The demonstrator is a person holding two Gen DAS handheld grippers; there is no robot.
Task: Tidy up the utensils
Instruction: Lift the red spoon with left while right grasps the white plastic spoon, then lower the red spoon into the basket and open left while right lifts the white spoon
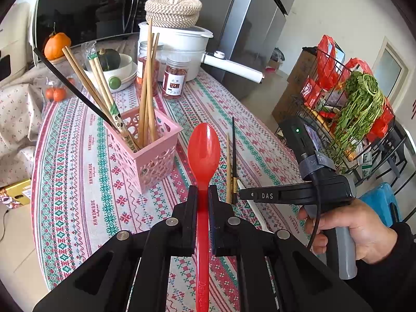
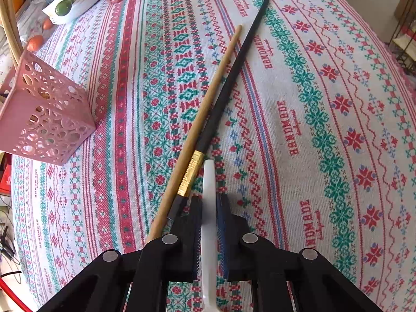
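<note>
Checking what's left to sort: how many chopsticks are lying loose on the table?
2: a wooden chopstick and a black chopstick lie side by side on the tablecloth, right of the pink basket. Others may be hidden behind the grippers.

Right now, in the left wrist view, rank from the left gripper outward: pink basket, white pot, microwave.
From the left gripper, nearest first:
1. pink basket, just ahead-left on the tablecloth.
2. white pot, behind the jars.
3. microwave, back left.
</note>
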